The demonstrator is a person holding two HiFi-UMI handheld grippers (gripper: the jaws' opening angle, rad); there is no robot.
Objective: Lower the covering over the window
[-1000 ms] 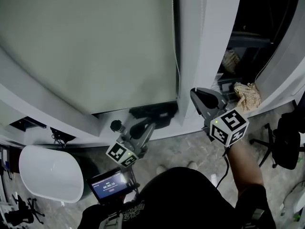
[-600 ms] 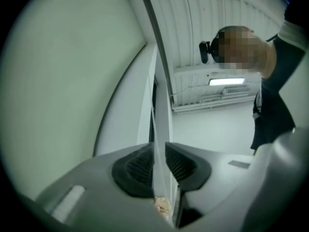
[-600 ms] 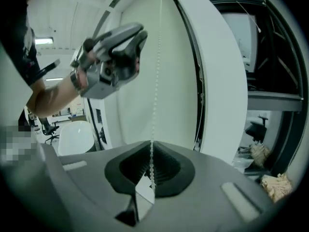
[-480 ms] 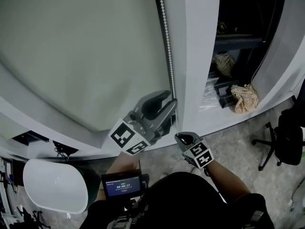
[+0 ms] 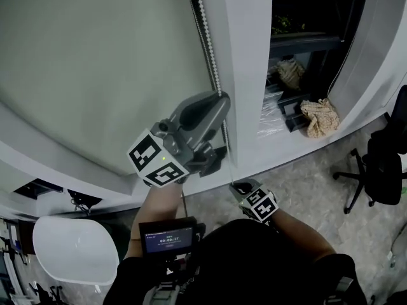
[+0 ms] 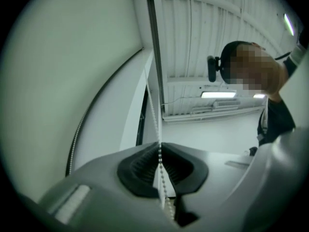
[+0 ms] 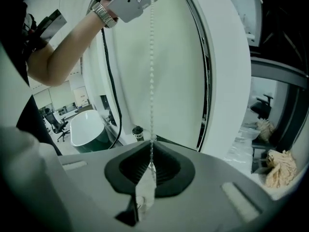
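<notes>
Beside the white window frame, a bead chain hangs down the right edge of the pale roller blind, and both tools are on it. Higher up, the left gripper has just been closing its jaws. They are now pinched together with the chain running between the dark pads. Lower down, close to the person's body, the right gripper has its jaws pressed together on the same chain. A clear plastic piece lies in the gap behind its pads, and I cannot make out what that piece is. From the head view those lower jaws are mostly hidden behind the marker cube.

The blind fills the window opening as far as I can see. Its top is cut off by the frame, and its bottom edge near the chain is lost behind the left gripper. From above, the stretch of chain between the two tools is too thin to follow.

Off to the right a crumpled cloth lies in a dark recess and an office chair is half cut off. A white tub sits at the lower left.
</notes>
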